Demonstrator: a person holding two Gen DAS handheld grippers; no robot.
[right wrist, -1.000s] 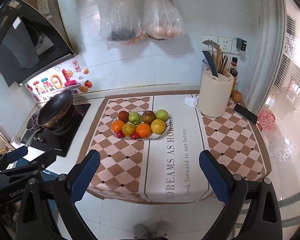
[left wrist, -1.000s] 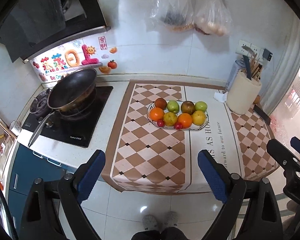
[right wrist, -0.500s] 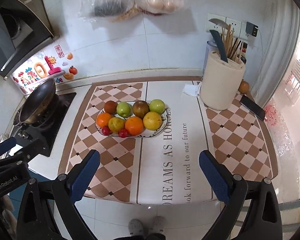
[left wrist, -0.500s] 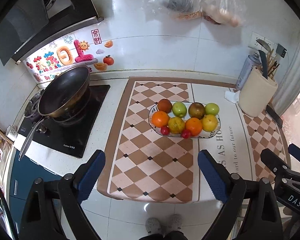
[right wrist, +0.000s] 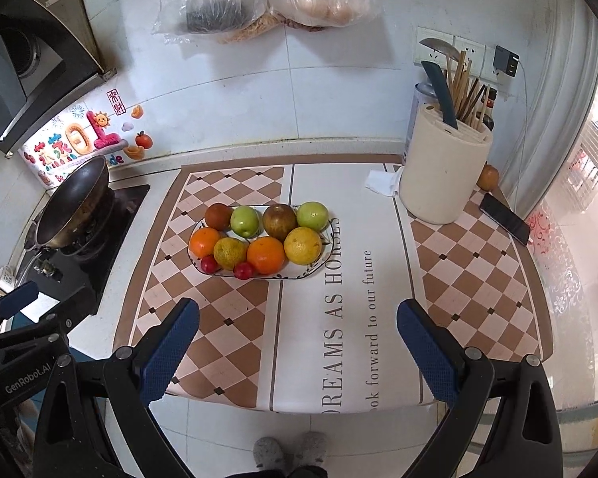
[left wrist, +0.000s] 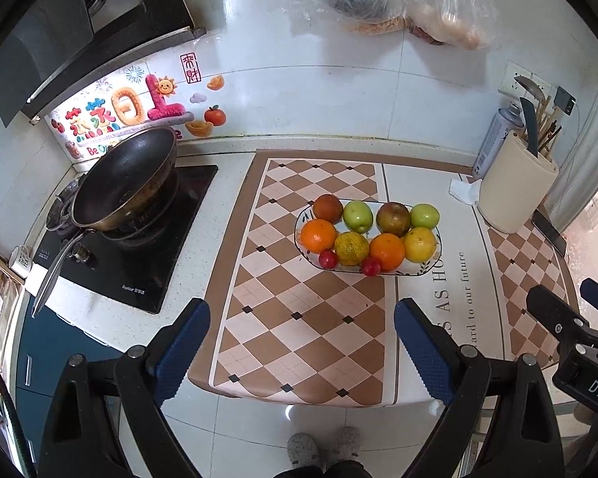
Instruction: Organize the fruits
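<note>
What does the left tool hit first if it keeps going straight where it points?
Probably the bare checkered mat, short of the fruit plate. The left tool is open and empty; depth is unclear.

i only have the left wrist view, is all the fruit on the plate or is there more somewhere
Observer: One more. A round orange-brown fruit sits behind the utensil holder, which hides it from your view.
Operator: whats near it
Observer: The phone lies just in front of it. I cannot tell whether they touch.
Operator: is the right claw free, i only see its edge
Observer: Yes, the right claw is open, with nothing between its fingers.
</note>
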